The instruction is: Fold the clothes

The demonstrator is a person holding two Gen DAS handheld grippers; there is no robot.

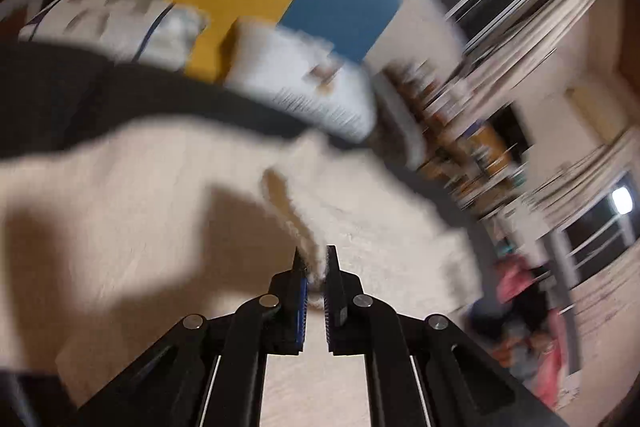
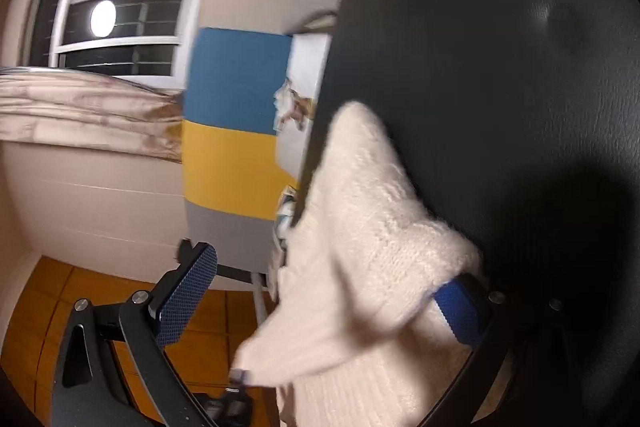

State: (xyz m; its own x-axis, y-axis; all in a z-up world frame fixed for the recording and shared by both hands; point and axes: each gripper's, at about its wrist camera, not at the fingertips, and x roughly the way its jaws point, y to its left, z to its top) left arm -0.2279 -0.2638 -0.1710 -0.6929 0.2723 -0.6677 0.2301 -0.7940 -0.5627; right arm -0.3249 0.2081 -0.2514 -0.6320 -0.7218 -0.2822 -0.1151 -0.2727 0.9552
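No writing can be read; the left view is badly blurred. The left claw (image 1: 316,267) is clenched on a fold of the cream sweater (image 1: 360,227) lying on the dark surface (image 2: 480,67). The right claw (image 2: 320,299) is spread wide, sweater between its pads.

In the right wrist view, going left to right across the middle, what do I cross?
Window → blue and yellow panel → cream knit sweater → black table. Lower down, the right gripper has its jaws wide apart, with the sweater lying between them.
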